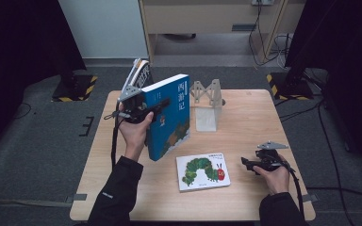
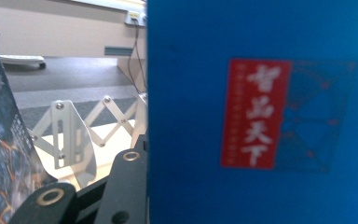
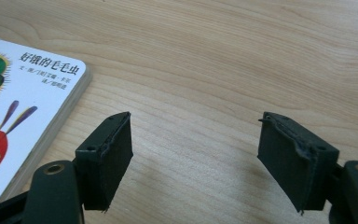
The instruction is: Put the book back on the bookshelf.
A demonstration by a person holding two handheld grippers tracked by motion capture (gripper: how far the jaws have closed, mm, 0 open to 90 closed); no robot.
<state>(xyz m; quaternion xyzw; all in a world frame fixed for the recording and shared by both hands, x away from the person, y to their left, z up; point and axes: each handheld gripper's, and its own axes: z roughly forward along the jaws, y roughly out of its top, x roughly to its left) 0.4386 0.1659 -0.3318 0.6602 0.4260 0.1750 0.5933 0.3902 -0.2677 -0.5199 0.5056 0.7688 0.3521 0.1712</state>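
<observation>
High view: blue book (image 1: 168, 117) held upright in left gripper (image 1: 139, 110), metal bookstand (image 1: 206, 106) just right; right gripper (image 1: 250, 164) empty, wide, beside caterpillar book (image 1: 202, 172).

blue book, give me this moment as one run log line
left tool: shut on blue book, lifted upright | right tool: open, over bare table beside caterpillar book | rack: behind

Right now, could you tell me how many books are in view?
3: the blue book upright in the left gripper, a dark-covered book standing behind it, and the caterpillar book flat on the table.
</observation>
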